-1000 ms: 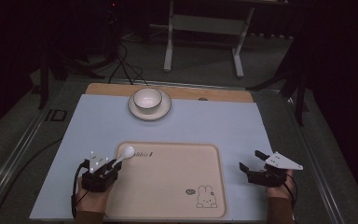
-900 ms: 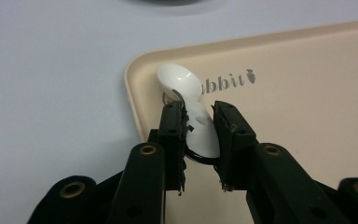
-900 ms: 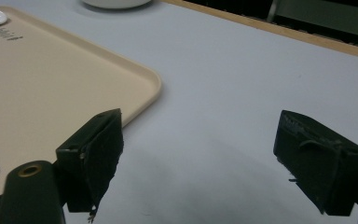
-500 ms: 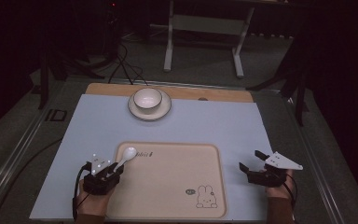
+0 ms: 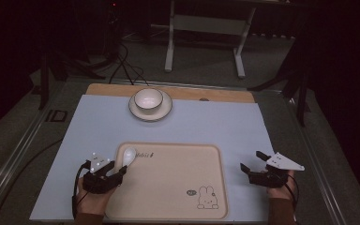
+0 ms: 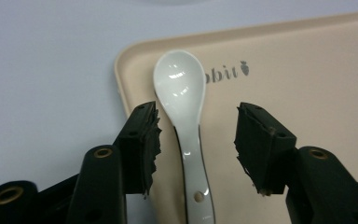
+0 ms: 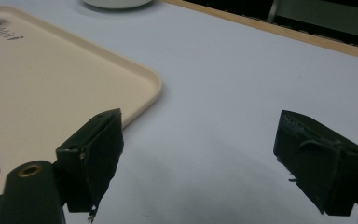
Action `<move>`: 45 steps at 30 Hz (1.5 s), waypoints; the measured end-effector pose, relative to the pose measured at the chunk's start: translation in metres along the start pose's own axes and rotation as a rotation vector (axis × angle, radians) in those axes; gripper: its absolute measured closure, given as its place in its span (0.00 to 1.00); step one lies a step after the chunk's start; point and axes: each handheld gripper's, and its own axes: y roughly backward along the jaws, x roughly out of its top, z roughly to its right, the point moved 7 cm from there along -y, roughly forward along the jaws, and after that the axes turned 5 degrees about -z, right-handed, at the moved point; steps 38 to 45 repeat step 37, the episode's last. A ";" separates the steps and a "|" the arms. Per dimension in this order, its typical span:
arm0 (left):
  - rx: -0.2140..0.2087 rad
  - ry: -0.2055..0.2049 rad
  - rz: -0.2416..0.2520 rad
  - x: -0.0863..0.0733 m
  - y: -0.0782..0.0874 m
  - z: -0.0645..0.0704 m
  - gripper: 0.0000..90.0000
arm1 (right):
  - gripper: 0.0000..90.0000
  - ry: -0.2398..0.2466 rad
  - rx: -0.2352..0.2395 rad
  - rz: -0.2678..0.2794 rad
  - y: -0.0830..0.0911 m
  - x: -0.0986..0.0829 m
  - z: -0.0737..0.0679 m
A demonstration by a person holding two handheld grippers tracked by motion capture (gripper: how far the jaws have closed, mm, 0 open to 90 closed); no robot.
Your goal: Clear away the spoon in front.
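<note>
Spoon (image 6: 185, 114) lies at the tray's (image 5: 168, 187) near-left corner, now released between the spread jaws of the left claw (image 6: 196, 144), indicating placement complete; right claw (image 7: 205, 158) hovers spread over the table (image 5: 215, 126).

One beige tray (image 5: 168, 183), one white spoon (image 5: 128, 156), one bowl (image 5: 148, 98) on one plate (image 5: 165, 108) — and two tools: left tool (image 5: 116, 174), right tool (image 5: 252, 163).

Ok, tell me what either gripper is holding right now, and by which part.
Nothing is held. The left gripper stands open around the handle of the white ceramic spoon, jaws apart from it. The right gripper is open over bare table.
</note>
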 end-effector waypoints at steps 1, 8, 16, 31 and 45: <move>0.000 -0.007 0.002 0.001 0.000 -0.001 0.54 | 0.17 -0.001 0.000 0.000 0.000 0.000 0.000; 0.004 -0.016 0.028 0.005 0.003 -0.006 0.52 | 0.17 -0.001 0.001 0.001 0.000 0.000 0.000; 0.019 -0.045 0.056 0.011 0.005 -0.010 0.48 | 0.17 -0.001 0.002 0.005 0.001 0.001 0.000; 0.092 -0.008 0.114 0.022 0.012 -0.035 0.37 | 0.17 -0.003 -0.009 0.031 0.005 0.003 0.002; 0.128 0.027 0.128 0.023 0.014 -0.051 0.34 | 0.17 -0.001 -0.005 0.034 0.005 0.003 0.001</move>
